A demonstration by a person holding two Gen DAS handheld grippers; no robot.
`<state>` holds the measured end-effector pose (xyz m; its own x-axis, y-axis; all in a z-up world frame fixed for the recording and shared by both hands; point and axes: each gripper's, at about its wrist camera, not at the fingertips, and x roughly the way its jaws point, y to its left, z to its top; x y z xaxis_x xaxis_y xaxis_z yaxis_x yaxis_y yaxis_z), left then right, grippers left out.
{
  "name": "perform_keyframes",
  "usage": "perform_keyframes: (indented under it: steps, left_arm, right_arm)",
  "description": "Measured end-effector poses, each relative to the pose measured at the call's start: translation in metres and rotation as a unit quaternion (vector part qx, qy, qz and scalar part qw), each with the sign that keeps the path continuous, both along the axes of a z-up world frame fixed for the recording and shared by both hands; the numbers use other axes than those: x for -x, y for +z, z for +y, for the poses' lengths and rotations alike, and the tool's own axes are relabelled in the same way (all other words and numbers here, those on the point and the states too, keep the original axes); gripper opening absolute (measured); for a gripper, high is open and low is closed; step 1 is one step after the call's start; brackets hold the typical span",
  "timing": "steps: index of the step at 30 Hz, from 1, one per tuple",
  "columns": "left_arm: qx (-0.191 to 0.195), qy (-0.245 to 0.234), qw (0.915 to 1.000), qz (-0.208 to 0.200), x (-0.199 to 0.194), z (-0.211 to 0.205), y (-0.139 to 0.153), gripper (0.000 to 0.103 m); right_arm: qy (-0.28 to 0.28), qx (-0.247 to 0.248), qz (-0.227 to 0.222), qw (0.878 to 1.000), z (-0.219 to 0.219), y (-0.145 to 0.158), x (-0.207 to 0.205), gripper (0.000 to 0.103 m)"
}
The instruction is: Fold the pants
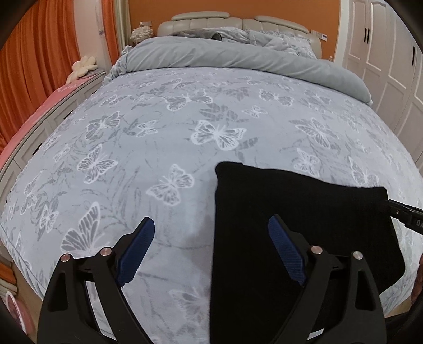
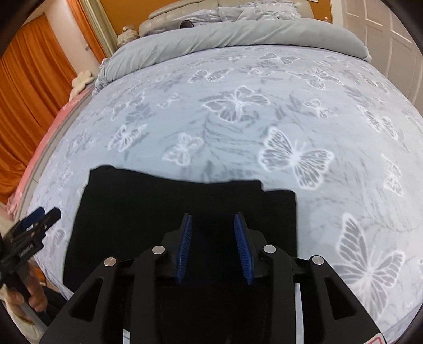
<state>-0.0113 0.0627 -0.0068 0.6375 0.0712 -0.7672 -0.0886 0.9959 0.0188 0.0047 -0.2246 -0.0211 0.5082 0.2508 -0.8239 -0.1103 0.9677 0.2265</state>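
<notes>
Black pants (image 1: 298,211) lay folded flat on bed (image 1: 185,127), lower right of left wrist frame, lower centre of right wrist frame. Left gripper (image 1: 211,243) was spread wide, holding nothing; right-hand pad over pants edge, left-hand pad over butterfly cover. Right gripper (image 2: 213,246) was parted above pants, clamping nothing. Rolled grey duvet (image 1: 238,55) lay across upper frame near headboard (image 1: 211,21).

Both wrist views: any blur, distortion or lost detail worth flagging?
Left wrist: strong fisheye bowing of the bed, dark vignette corners; the pants are featureless black, folds unreadable. Right wrist: same bowing, slight blur on the butterfly print, the pants equally crushed to black; even indoor light, no glare.
</notes>
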Motion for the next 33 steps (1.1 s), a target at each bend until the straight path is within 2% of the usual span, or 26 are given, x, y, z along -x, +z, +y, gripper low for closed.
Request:
perform_keyframes:
  steps: [4,8,11,15,16,19,20,22,24,26,27,28,29,31,33]
  left_arm:
    - [-0.012,-0.009,0.9998,0.01,-0.003,-0.015,-0.008,0.086]
    - [-0.012,-0.018,0.9996,0.017,-0.005,-0.027,-0.014,0.09]
    - [-0.013,-0.026,0.9993,0.024,-0.007,-0.036,-0.019,0.09]
    - [-0.009,-0.034,0.999,0.029,-0.009,-0.045,-0.021,0.09]
    - [-0.006,-0.037,0.9989,0.029,-0.009,-0.048,-0.021,0.09]
    - [-0.002,-0.043,0.9987,0.027,-0.009,-0.055,-0.02,0.09]
    - [-0.001,-0.046,0.9986,0.027,-0.009,-0.057,-0.019,0.09]
    - [-0.001,-0.05,0.9984,0.025,-0.008,-0.06,-0.019,0.09]
    - [-0.003,-0.054,0.9982,0.026,-0.008,-0.062,-0.02,0.092]
    - [-0.01,-0.055,0.998,0.028,-0.009,-0.066,-0.024,0.095]
    - [-0.018,-0.056,0.9977,0.033,-0.011,-0.068,-0.029,0.095]
    - [-0.022,-0.056,0.9974,0.039,-0.011,-0.07,-0.033,0.095]
    - [-0.023,-0.056,0.9972,0.045,-0.013,-0.071,-0.036,0.095]
    - [-0.018,-0.055,0.9971,0.05,-0.014,-0.072,-0.038,0.095]
    - [-0.014,-0.053,0.9974,0.046,-0.014,-0.071,-0.035,0.095]
  right_arm:
    - [-0.008,0.0,0.009,1.0,-0.014,-0.006,0.003,0.034]
    - [-0.011,-0.007,0.017,1.0,-0.026,-0.008,0.006,0.05]
    - [0.005,-0.023,0.024,0.999,-0.023,-0.013,0.009,0.05]
    - [0.003,-0.007,0.038,0.999,-0.019,-0.027,0.005,0.051]
    - [0.004,-0.01,0.037,0.999,-0.018,-0.028,0.004,0.05]
    - [0.022,0.004,0.019,1.0,-0.008,-0.023,0.005,0.01]
    - [0.025,0.003,0.007,1.0,-0.007,-0.015,0.007,0.007]
    - [0.024,-0.018,-0.023,0.999,-0.013,0.009,0.019,0.007]
    - [0.019,-0.005,-0.043,0.999,-0.019,0.021,0.028,0.007]
    - [-0.002,0.029,-0.029,0.999,-0.024,0.006,0.024,0.012]
    - [-0.014,0.048,0.015,0.999,-0.028,-0.02,0.012,0.015]
    - [-0.016,0.049,0.031,0.998,-0.028,-0.033,0.008,0.02]
    - [-0.016,0.045,0.035,0.998,-0.027,-0.038,0.006,0.02]
    - [-0.017,0.033,0.014,0.999,-0.028,-0.023,0.009,0.02]
    - [-0.026,0.004,-0.024,0.999,-0.035,0.0,0.02,0.02]
